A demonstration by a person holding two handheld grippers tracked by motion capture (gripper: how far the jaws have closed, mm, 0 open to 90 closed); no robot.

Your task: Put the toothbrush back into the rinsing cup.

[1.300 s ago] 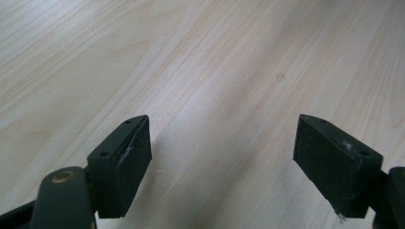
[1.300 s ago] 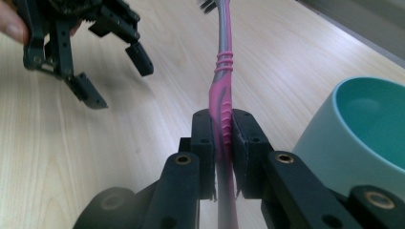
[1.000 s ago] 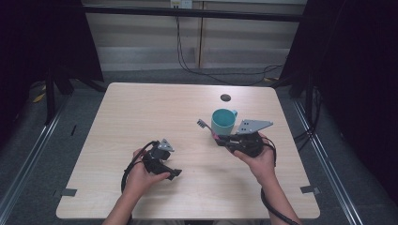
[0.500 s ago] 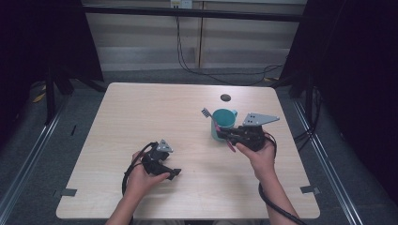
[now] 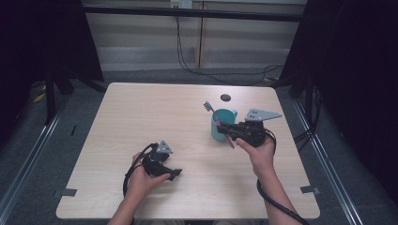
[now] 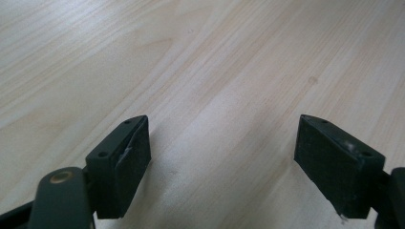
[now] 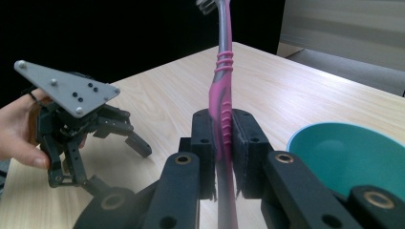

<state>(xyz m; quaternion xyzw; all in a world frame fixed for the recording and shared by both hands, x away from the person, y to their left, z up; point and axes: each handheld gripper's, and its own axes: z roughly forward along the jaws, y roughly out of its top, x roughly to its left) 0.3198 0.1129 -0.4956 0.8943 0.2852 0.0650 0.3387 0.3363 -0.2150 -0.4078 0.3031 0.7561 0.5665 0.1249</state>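
The big wooden worktop (image 5: 141, 117) carries a teal cup (image 5: 220, 126) that stands up straight near the middle right. A small dark round spot (image 5: 225, 97) sits on the worktop behind the cup.

The right gripper (image 5: 230, 131) is at the near side of the cup, and its fingers are clenched tight on a pink toothbrush (image 5: 210, 111). In the high view the toothbrush is long and tilted: its dark bristle end points up and away past the far left rim of the cup, and its pink handle end sticks out low near the fingers. The brush crosses over the cup's mouth. Whether it touches the rim is hard to tell.

The right gripper view shows the toothbrush (image 7: 222, 95) up close, standing almost straight up between the two black fingers (image 7: 205, 143), bristles at the top. It also shows the inside of the cup (image 7: 348, 157), which looks bare.

The left gripper (image 5: 174, 174) lies low over the worktop near the front, well apart from the cup. The left gripper view shows its fingers (image 6: 122, 167) spread wide with just bare wood between them.
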